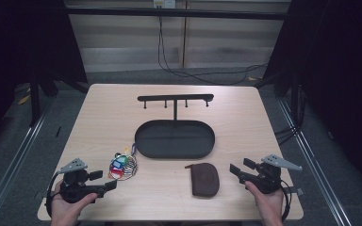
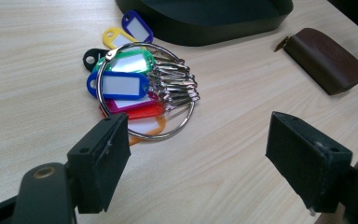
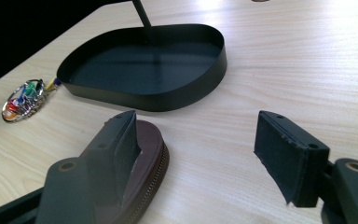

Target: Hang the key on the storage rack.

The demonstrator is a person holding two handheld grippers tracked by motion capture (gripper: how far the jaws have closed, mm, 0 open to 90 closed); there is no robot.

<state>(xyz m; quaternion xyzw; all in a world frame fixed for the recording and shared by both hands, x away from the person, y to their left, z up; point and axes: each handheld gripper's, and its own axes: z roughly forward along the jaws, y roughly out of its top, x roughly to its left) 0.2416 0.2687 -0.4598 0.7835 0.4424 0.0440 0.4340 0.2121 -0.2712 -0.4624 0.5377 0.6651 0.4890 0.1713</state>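
Both tongs open, empty: key ring [image 2: 142,88] just far of left gripper [image 1: 104,185]; pouch [image 1: 205,179] left of right gripper [image 1: 236,172].

A lab: black curtains [image 1: 23,37], loose floor cables [image 1: 188,70], metal frame rails [image 1: 14,155].

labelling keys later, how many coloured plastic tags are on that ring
7 visible on the key ring: purple, yellow, black at the far side, green, blue, then pink, red beneath. An orange edge suggests more hidden.

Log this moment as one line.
left gripper: open, near key ring | right gripper: open, by brown pouch | tray: empty
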